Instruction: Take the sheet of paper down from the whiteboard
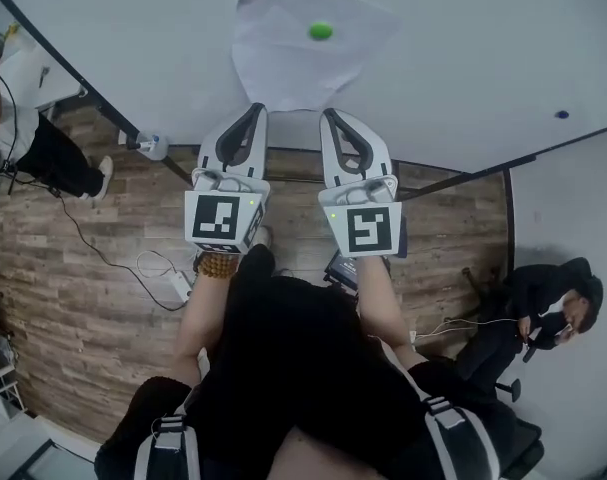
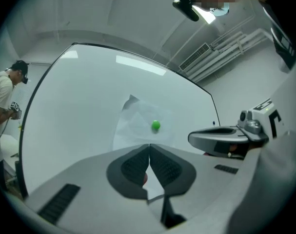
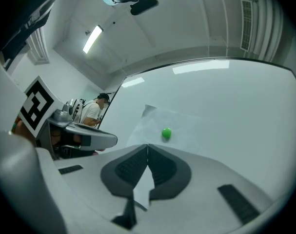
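Note:
A white sheet of paper [image 1: 283, 53] hangs on the whiteboard [image 1: 463, 58], pinned by a round green magnet [image 1: 321, 31]. Its top left corner curls off the board. My left gripper [image 1: 256, 110] and right gripper [image 1: 330, 116] are side by side just short of the sheet's lower edge, both shut with nothing between the jaws. In the left gripper view the sheet [image 2: 138, 126] and magnet [image 2: 155, 126] lie straight beyond the closed tips [image 2: 149, 145]. The right gripper view shows the same sheet [image 3: 167, 126] and magnet [image 3: 166, 133] past its closed tips [image 3: 148, 146].
The whiteboard's dark frame [image 1: 453, 178] runs below the grippers over a wood-pattern floor. A person in a white shirt [image 1: 23, 118] stands at the left, another in black [image 1: 543, 303] sits at the right. Cables [image 1: 133, 263] lie on the floor.

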